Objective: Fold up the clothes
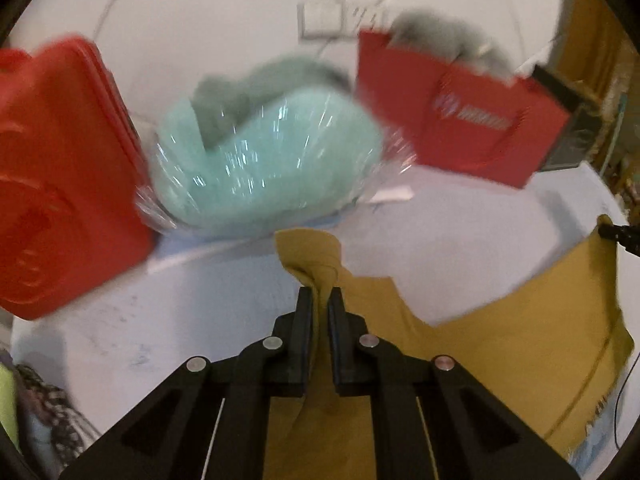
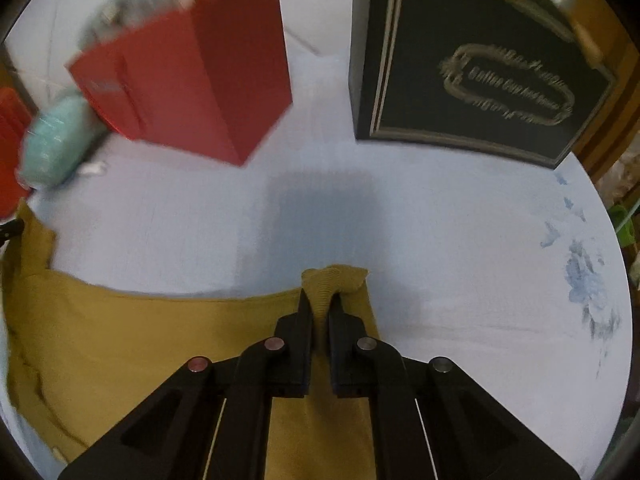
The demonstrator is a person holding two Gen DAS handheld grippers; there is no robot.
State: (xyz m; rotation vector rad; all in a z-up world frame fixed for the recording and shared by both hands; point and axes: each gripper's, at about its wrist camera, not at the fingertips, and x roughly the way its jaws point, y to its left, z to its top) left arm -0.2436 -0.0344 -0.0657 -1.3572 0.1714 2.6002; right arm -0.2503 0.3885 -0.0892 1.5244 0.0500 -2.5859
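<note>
Mustard garment (image 1: pixel 500 320) spread on pale blue bench (image 2: pixel 440 220), near edge. Left gripper (image 1: pixel 320 300) clamped on one bunched corner; right gripper (image 2: pixel 320 304) clamped on ribbed corner. Behind: red bag (image 2: pixel 192 80), black box (image 2: pixel 480 72), teal bundle in plastic (image 1: pixel 260 160), red case (image 1: pixel 60 168).

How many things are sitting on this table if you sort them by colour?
Red: 2, the red paper bag and the red box.
Mint green: 1, the wrapped bundle.
Mustard yellow: 1, the garment pinched by both grippers.
Black: 1, the black box.
Total: 5
</note>
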